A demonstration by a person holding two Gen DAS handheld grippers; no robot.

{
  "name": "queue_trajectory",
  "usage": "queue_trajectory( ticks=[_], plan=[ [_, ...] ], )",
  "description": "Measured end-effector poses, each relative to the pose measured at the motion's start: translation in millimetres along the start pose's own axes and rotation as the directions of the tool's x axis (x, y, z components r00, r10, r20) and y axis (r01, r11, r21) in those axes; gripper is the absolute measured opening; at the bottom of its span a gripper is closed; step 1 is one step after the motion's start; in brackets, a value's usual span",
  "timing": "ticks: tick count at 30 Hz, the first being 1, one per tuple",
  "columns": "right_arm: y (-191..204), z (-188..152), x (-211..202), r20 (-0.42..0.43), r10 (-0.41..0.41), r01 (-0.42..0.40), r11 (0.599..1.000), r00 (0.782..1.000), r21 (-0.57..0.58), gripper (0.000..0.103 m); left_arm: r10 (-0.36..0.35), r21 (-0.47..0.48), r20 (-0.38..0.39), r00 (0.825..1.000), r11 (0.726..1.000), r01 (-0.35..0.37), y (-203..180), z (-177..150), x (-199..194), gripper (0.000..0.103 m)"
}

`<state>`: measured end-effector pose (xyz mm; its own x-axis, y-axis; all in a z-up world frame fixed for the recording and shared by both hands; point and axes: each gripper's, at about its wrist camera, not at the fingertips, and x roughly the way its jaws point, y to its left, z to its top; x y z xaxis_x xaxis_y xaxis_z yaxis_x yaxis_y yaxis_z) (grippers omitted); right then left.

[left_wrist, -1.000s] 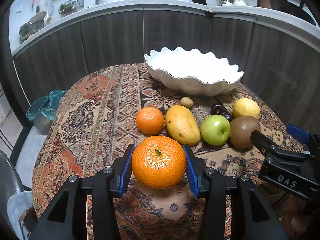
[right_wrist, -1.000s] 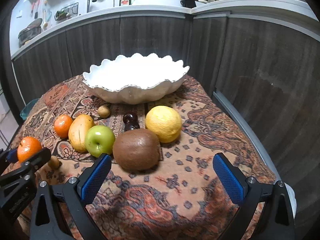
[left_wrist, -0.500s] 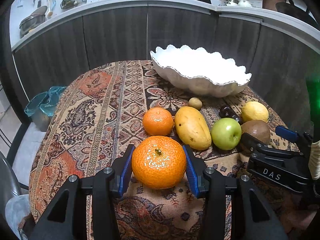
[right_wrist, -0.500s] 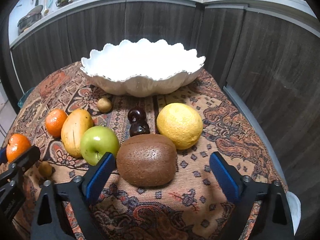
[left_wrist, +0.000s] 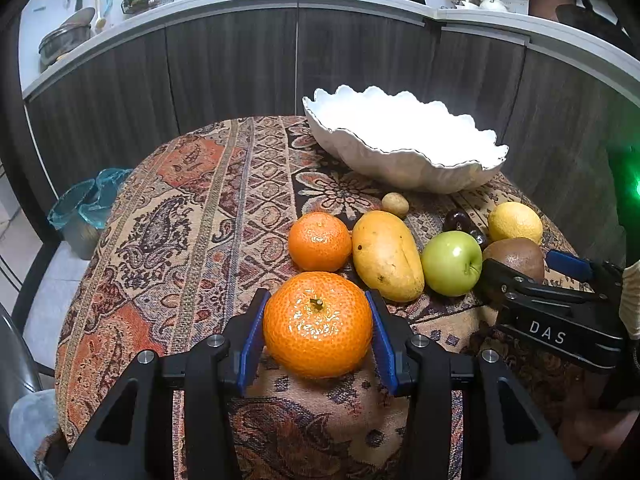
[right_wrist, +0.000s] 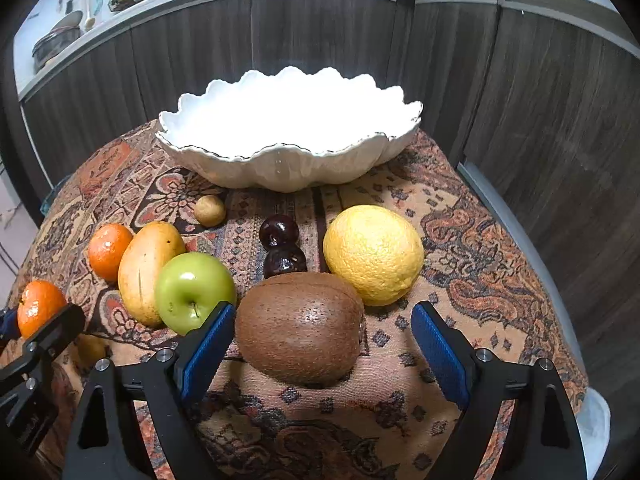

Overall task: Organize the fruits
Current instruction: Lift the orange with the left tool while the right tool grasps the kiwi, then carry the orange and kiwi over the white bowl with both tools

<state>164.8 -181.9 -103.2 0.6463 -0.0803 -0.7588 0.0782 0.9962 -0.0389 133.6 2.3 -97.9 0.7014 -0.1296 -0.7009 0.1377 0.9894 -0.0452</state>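
Note:
My left gripper (left_wrist: 318,338) is shut on a large orange mandarin (left_wrist: 318,324), held above the patterned tablecloth; it also shows in the right wrist view (right_wrist: 40,306). My right gripper (right_wrist: 322,342) is open, its blue pads on either side of a brown kiwi (right_wrist: 300,326) that rests on the cloth. A second mandarin (left_wrist: 319,241), a yellow mango (left_wrist: 386,256), a green apple (left_wrist: 451,263), a yellow lemon (right_wrist: 374,254), two dark plums (right_wrist: 279,230) and a small tan fruit (right_wrist: 209,211) lie in front of the empty white scalloped bowl (right_wrist: 280,164).
The round table (left_wrist: 180,220) has dark cabinet fronts close behind and to its right. A teal-lined bin (left_wrist: 86,204) stands on the floor at the left. A small brownish fruit (right_wrist: 90,350) lies behind my left gripper in the right wrist view.
My right gripper has moved forward so the kiwi now sits between its open pads. My left gripper has lifted the mandarin and moved it forward toward the other fruit.

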Motion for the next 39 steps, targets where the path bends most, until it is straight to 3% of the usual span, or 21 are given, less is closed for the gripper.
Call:
queue_trajectory(
  ticks=[7,11,21,39],
  plan=[
    [0.4,-2.4,2.1,-0.004,0.027,-0.027,1.000,1.000,-0.003,0.087,0.003,0.006,0.004,1.000,1.000,-0.003,-2.4,0.5,-2.7,0.047],
    [3.0,-3.8,5.7,-0.017,0.078,-0.078,0.997,0.997,-0.006,0.065,0.012,0.001,0.007,1.000,1.000,-0.012,-2.2,1.3,-4.8,0.047],
    [2.0,-9.1,-7.9,-0.005,0.103,-0.103,0.995,0.995,0.009,0.065,0.016,0.007,0.023,1.000,1.000,-0.017,-5.8,5.0,-15.4,0.047],
    [-15.4,8.8,-57.1,0.116,0.077,-0.079,0.997,0.990,0.013,0.065,-0.005,0.038,0.110,0.994,0.999,0.000,-28.0,42.7,-38.5,0.047]
  ],
)
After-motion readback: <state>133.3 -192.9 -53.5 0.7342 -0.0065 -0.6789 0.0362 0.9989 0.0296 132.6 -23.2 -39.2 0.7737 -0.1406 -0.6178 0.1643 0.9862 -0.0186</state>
